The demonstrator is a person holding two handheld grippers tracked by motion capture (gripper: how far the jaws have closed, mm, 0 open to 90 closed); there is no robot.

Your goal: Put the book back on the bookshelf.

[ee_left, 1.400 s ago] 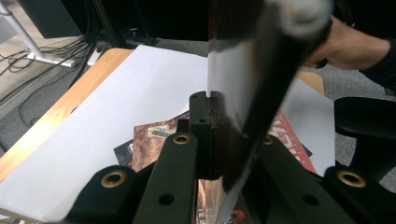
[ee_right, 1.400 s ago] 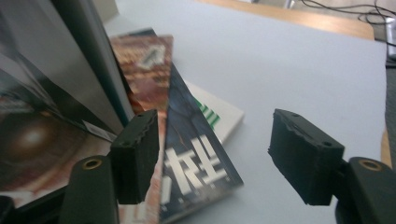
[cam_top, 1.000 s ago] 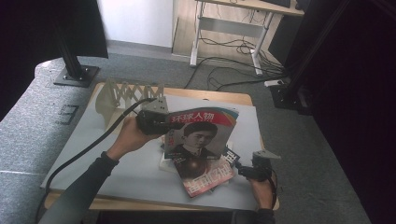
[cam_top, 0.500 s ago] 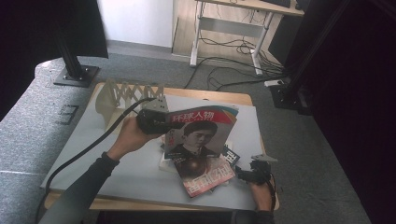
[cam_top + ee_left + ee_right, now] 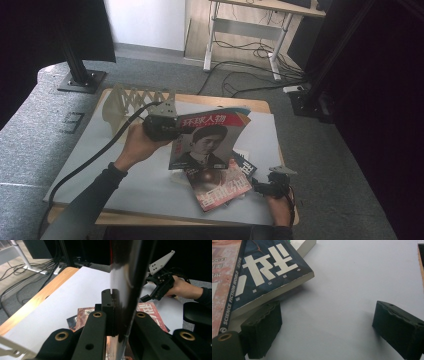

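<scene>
My left gripper [image 5: 172,129] is shut on the left edge of a portrait-cover magazine [image 5: 207,140] and holds it upright above the table. In the left gripper view the jaws [image 5: 112,312] pinch that glossy magazine [image 5: 125,277] edge-on. Below it a red magazine [image 5: 217,187] and a dark blue magazine [image 5: 243,167] lie stacked on the white sheet [image 5: 125,165]. My right gripper [image 5: 257,187] rests low at the stack's right side, open. Its jaws have just been opening, with bare sheet between the pads [image 5: 262,332]. The blue magazine [image 5: 269,272] lies just above the left pad.
A pale wooden lattice rack [image 5: 135,100] stands at the table's back left. The left gripper's cable [image 5: 85,167] trails across the sheet toward the front left. The wooden table edge [image 5: 255,105] runs along the back; a desk frame [image 5: 272,55] and floor cables lie beyond.
</scene>
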